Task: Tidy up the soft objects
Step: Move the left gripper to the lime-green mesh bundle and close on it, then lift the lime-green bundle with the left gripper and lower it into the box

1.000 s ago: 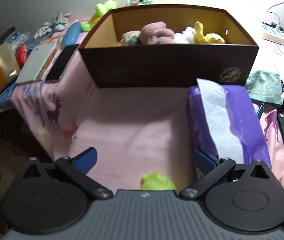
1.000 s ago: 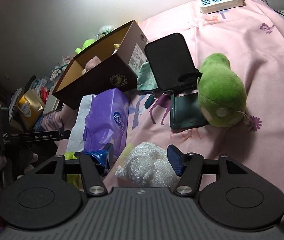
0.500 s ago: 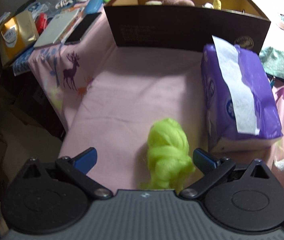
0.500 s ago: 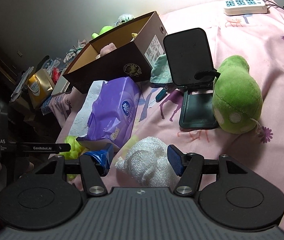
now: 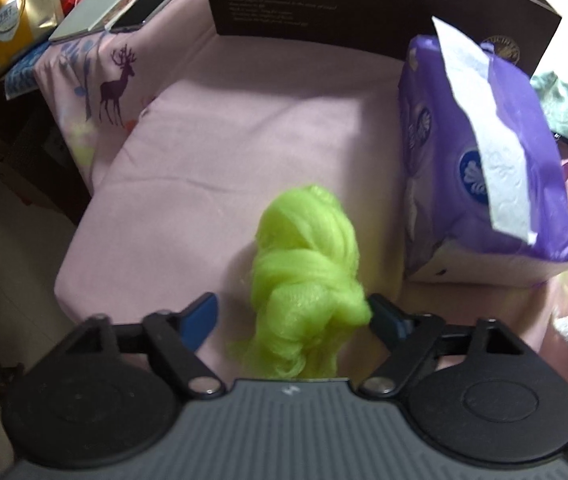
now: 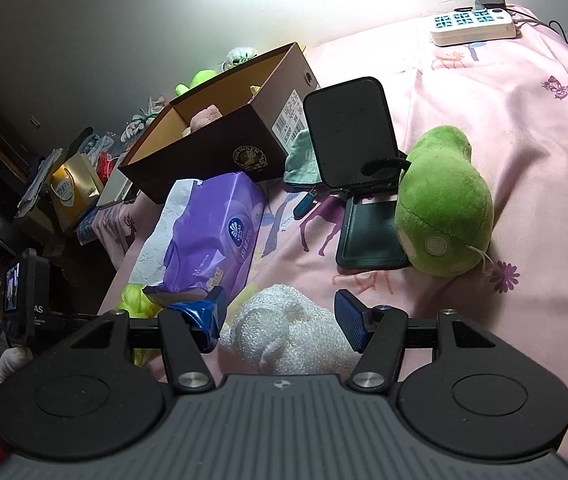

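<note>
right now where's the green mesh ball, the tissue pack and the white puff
green mesh ball (image 5: 308, 264), left wrist view, on its knotted middle
tissue pack (image 5: 524, 128), left wrist view, on its purple top face
white puff (image 6: 288, 328), right wrist view, on its bunched middle

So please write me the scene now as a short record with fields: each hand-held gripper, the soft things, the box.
left hand-held gripper: jaws just been closing around the lime-green mesh bundle; one pad touches it, the other does not yet
right hand-held gripper: open, white knitted soft toy between its jaws, not pressed
brown cardboard box: open, already holds some soft toys
green plush toy: lies on the pink sheet, beside a dark phone stand
purple tissue pack: next to the bundle
</note>
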Motion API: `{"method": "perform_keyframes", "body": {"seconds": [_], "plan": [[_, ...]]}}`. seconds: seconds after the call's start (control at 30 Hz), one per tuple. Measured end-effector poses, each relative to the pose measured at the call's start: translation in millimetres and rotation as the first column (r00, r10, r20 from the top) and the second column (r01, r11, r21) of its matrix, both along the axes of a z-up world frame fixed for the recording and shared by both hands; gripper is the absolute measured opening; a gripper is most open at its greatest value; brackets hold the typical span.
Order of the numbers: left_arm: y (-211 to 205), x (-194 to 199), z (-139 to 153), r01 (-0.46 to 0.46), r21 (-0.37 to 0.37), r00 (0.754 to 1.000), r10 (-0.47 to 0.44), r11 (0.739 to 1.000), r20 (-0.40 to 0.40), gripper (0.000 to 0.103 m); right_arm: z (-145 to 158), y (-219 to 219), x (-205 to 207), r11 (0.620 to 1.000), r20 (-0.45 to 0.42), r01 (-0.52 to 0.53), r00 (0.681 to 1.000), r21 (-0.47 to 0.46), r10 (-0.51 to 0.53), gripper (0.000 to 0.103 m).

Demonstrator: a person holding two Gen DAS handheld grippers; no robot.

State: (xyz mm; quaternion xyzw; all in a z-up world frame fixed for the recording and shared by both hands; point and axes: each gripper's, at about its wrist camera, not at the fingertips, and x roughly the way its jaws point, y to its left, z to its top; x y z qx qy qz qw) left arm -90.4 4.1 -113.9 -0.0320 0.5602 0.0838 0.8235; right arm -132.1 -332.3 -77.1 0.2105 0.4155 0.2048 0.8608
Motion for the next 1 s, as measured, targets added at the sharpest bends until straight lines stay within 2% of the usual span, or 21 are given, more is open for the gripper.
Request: {"method": "perform_keyframes", "body": {"seconds": [0.07,0.17,0.33,0.77,1.0], "plan": [[-1.5,1.9,2.7,0.001,-0.012,1.0,-0.001,1.0,0.011,0.055,0.1,-0.5,0.1,1.0,0.002,-0.002,1.0,0.004,0.001,0.045],[-2.4,3.7,4.7,-0.01,-0.019,1.0,0.01,1.0,0.01,0.05,0.3,-0.7,0.5,1.0,0.007,-0.005,1.0,0.009,0.005,0.045],[-1.5,1.9,14.2,-0.017,-0.029,0.999,0.018,0.999,0.041,0.047,-0.3,-0.6,4.2,1.0,0.008,-0.007,1.0,0.019,0.007,0.045],[-4.4,3.2,66.3,-0.009,0.033,0.986,0.003,0.999,0.165,0.047,-2.5,6.1,16.5,0.998,0.002,-0.035,0.999,0.057,0.034,0.045],[4.7,22.0,88.2,0.018,0.059,0.976,-0.031,0.998,0.214,0.047,-6.1,12.4,23.1,0.997,-0.024,-0.012,1.0,0.07,0.013,0.045]]}}
